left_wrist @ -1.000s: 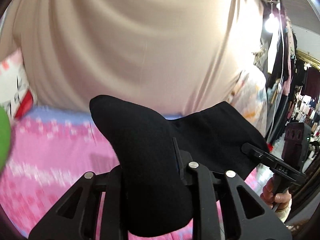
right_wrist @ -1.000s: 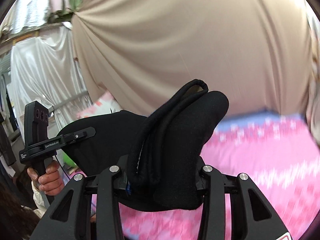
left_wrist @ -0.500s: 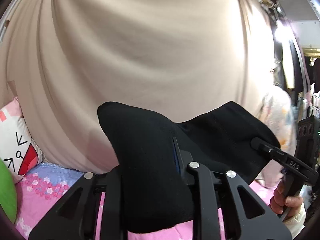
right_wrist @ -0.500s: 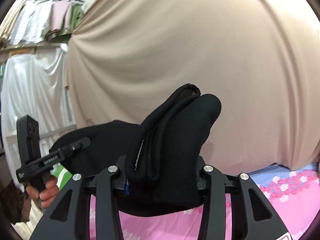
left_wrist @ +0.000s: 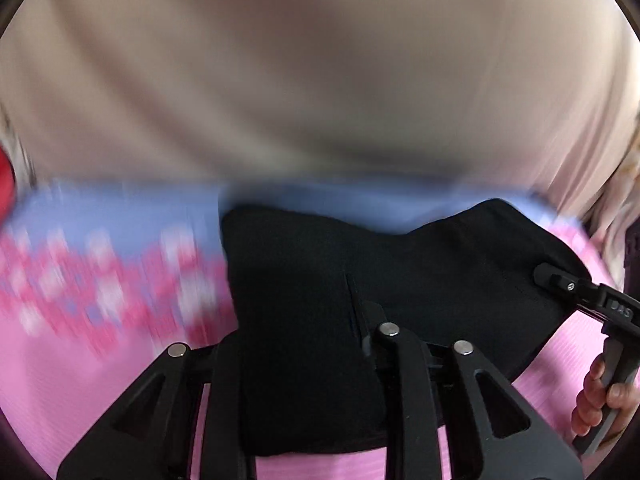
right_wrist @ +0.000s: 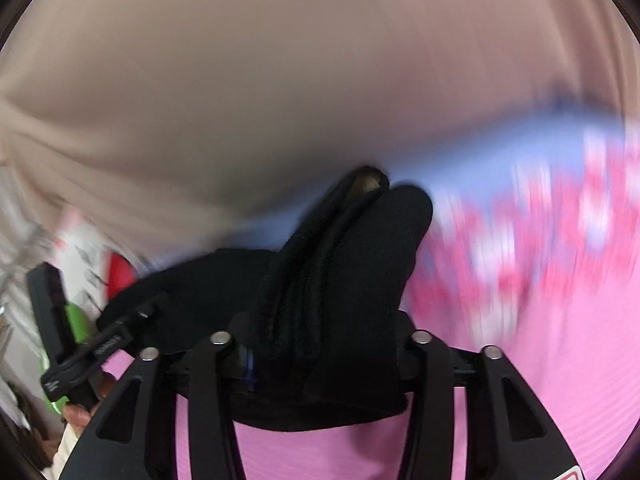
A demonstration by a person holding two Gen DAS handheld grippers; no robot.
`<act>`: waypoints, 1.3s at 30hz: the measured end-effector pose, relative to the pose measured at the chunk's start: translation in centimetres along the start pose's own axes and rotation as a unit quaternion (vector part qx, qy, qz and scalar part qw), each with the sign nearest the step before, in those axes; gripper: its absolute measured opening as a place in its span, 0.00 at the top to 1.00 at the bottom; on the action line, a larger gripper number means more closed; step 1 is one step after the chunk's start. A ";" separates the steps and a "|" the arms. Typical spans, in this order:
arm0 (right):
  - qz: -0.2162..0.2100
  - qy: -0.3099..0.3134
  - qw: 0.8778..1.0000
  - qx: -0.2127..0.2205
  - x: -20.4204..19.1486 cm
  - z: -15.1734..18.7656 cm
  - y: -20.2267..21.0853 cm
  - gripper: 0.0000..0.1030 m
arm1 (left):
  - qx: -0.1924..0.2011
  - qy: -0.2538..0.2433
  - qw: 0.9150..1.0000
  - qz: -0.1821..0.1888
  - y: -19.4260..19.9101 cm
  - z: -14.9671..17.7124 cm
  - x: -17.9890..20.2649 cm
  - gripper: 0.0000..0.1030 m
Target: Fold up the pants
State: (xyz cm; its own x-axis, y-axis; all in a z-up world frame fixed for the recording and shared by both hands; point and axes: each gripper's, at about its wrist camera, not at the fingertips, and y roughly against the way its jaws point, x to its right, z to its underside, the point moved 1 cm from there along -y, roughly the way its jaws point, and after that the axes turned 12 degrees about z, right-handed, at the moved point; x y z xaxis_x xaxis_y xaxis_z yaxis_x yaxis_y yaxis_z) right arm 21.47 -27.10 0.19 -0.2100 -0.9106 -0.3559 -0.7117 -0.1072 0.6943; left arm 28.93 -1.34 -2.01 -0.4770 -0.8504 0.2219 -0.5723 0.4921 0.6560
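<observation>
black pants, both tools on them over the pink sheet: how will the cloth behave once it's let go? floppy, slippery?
Likely floppy: the black pants sag between the left tool and right tool, whose jaws are opening with cloth between them. Probably not slippery: the bunched edge looks thick and matte. It should settle on the pink sheet, not slide.

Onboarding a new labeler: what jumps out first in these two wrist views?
The black pants dominate: a bunched fold fills the left gripper at bottom centre, and another sits in the right gripper, whose jaws, like the left's, are opening. Under them lies a pink bedspread, motion-blurred, with a beige curtain filling the top half.
</observation>
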 end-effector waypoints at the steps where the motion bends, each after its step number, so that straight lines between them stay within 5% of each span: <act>1: 0.022 -0.012 0.999 -0.034 1.1 0.8 -1.1 0.38 | 0.001 0.001 1.000 0.000 0.3 1.0 -0.2 0.64; 3: 0.002 -0.033 0.998 -0.044 2.3 0.7 0.0 0.34 | 0.003 -0.016 0.999 -0.030 2.2 1.6 0.1 0.42; 6: 0.076 -0.006 0.996 0.041 2.4 -0.2 5.5 0.34 | 0.024 -0.019 0.995 -0.090 6.2 1.2 0.5 0.35; 8: 0.057 0.040 0.995 0.067 0.1 -0.7 8.2 0.62 | 0.043 -0.013 0.995 -0.092 8.5 0.4 1.1 0.24; 9: 0.048 0.050 0.995 0.067 -0.9 -0.8 8.6 0.65 | 0.053 0.000 0.995 -0.085 9.2 -0.1 1.7 0.14; 12: 0.013 0.099 0.994 0.049 -4.9 -0.8 7.2 0.83 | 0.047 0.030 0.997 -0.050 8.0 -0.9 3.0 0.12; 14: 0.055 0.133 0.989 0.018 -5.9 0.0 3.5 0.86 | 0.011 0.038 0.997 -0.063 5.3 -0.1 3.3 0.12; 16: 0.099 0.125 0.987 -0.012 -4.1 0.9 -0.1 1.00 | -0.035 0.051 0.994 -0.089 1.2 1.3 2.1 0.12; 17: 0.071 0.102 0.992 0.007 -2.8 1.0 0.1 1.00 | -0.058 0.062 0.992 -0.094 -0.5 2.6 1.1 0.11; 19: 0.051 0.069 0.996 -0.015 -1.8 0.7 0.8 1.00 | -0.037 0.083 0.994 -0.067 0.1 3.5 0.6 0.11; 24: 0.093 0.126 0.987 0.043 -5.3 1.2 5.6 0.89 | 0.001 0.070 0.993 -0.092 4.2 2.5 2.3 0.13; 28: 0.121 0.113 0.985 0.056 -5.3 3.3 7.7 0.81 | 0.011 0.052 0.992 -0.115 8.0 3.1 4.9 0.13; 30: 0.127 0.112 0.983 0.075 -4.9 5.0 9.4 0.73 | 0.016 0.035 0.989 -0.140 9.5 3.6 5.4 0.11; 32: 0.152 0.120 0.976 0.095 -4.8 6.6 11.2 0.54 | 0.012 0.015 0.986 -0.164 10.6 4.9 6.6 0.10; 39: 0.170 0.112 0.971 0.121 -3.8 11.3 14.8 0.44 | 0.000 -0.012 0.986 -0.165 11.9 8.9 8.6 0.08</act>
State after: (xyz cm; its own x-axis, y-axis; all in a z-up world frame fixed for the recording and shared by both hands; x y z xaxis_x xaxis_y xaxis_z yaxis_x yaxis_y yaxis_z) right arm 4.15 -20.76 4.75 -0.3291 -0.9437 0.0332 -0.7691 0.2882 0.5705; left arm 12.09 -1.21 1.28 -0.2803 -0.9597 -0.0211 -0.6989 0.1889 0.6898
